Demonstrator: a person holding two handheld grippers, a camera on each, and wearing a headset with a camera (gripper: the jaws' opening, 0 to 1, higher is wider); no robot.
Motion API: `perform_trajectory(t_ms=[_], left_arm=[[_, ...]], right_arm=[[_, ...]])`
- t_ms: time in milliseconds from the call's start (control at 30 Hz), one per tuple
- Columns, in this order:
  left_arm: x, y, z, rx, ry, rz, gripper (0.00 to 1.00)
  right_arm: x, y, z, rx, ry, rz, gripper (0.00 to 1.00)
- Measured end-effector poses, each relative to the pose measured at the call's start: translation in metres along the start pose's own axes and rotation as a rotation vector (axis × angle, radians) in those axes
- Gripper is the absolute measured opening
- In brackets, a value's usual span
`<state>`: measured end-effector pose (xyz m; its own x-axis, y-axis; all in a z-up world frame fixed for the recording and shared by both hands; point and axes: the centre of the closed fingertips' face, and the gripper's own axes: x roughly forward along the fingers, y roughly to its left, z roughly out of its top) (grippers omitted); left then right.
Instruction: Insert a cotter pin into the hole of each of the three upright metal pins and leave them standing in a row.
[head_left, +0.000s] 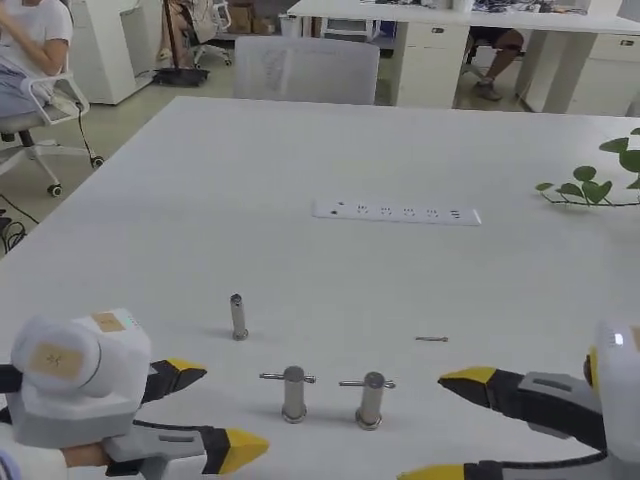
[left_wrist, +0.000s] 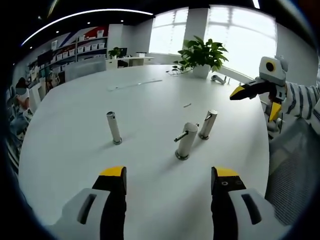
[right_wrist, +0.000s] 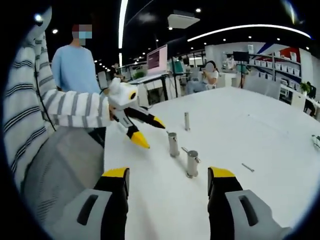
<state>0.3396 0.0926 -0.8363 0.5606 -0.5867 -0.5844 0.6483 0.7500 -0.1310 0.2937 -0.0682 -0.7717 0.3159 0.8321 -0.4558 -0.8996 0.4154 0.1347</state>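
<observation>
On a broad white tabletop (head_left: 180, 200) are stood a bare silver metal pin (head_left: 238, 316) and, nearer, a left silver pin (head_left: 293, 393) and right silver pin (head_left: 371, 400), each crossed by a thin cotter pin. A loose thin metal cotter pin (head_left: 432, 340), long white power strip (head_left: 396, 212) and green leafy plant (head_left: 600, 180) are set beyond.

Shiny metal pins (head_left: 293, 392) on a smooth matt white table (head_left: 300, 150), perhaps laminate.

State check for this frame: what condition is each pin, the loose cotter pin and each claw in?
Rear-left upright silver metal pin: standing, no cotter fitted.
Middle upright silver metal pin: standing, cotter fitted.
Right upright silver metal pin: standing, cotter fitted.
Thin loose cotter pin: lying flat on the white table.
Left claw: open, empty.
Right claw: open, empty.
</observation>
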Motion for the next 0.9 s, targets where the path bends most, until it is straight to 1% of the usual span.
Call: perform_trajectory(t_ms=[67, 100, 133, 300, 367, 400, 467, 600, 667, 733, 800, 900], left_arm=[[0.003, 0.006, -0.001, 0.006, 0.008, 0.02, 0.68], [0.003, 0.01, -0.002, 0.013, 0.016, 0.042, 0.68], [0.004, 0.013, -0.001, 0.021, 0.019, 0.053, 0.68], [0.007, 0.02, 0.002, 0.014, 0.015, 0.081, 0.68], [0.01, 0.025, 0.002, 0.013, 0.019, 0.098, 0.67], [0.011, 0.028, 0.0, 0.016, 0.037, 0.11, 0.67], [0.013, 0.032, 0.0, 0.027, 0.047, 0.129, 0.65], [0.015, 0.038, 0.003, 0.015, 0.04, 0.148, 0.64], [0.016, 0.045, 0.007, 0.014, 0.03, 0.177, 0.64], [0.017, 0.048, 0.011, 0.004, 0.02, 0.179, 0.63], [0.018, 0.048, 0.013, 0.004, 0.015, 0.181, 0.63], [0.023, 0.053, 0.016, 0.013, 0.016, 0.191, 0.61]], right_arm=[[-0.003, 0.002, -0.003, 0.007, 0.009, -0.011, 0.67], [-0.006, 0.003, -0.004, 0.018, 0.01, -0.02, 0.68], [-0.007, 0.004, -0.005, 0.023, 0.005, -0.025, 0.68], [-0.015, 0.008, -0.007, 0.062, -0.005, -0.053, 0.7], [-0.017, 0.009, -0.008, 0.067, -0.005, -0.061, 0.71], [-0.018, 0.01, -0.01, 0.078, -0.002, -0.066, 0.71], [-0.019, 0.011, -0.011, 0.095, 0.0, -0.07, 0.73], [-0.023, 0.013, -0.014, 0.116, -0.005, -0.087, 0.73], [-0.024, 0.015, -0.015, 0.127, -0.008, -0.091, 0.73], [-0.025, 0.017, -0.018, 0.134, 0.004, -0.093, 0.74], [-0.026, 0.018, -0.021, 0.135, 0.015, -0.094, 0.75], [-0.027, 0.019, -0.022, 0.147, 0.013, -0.098, 0.75]])
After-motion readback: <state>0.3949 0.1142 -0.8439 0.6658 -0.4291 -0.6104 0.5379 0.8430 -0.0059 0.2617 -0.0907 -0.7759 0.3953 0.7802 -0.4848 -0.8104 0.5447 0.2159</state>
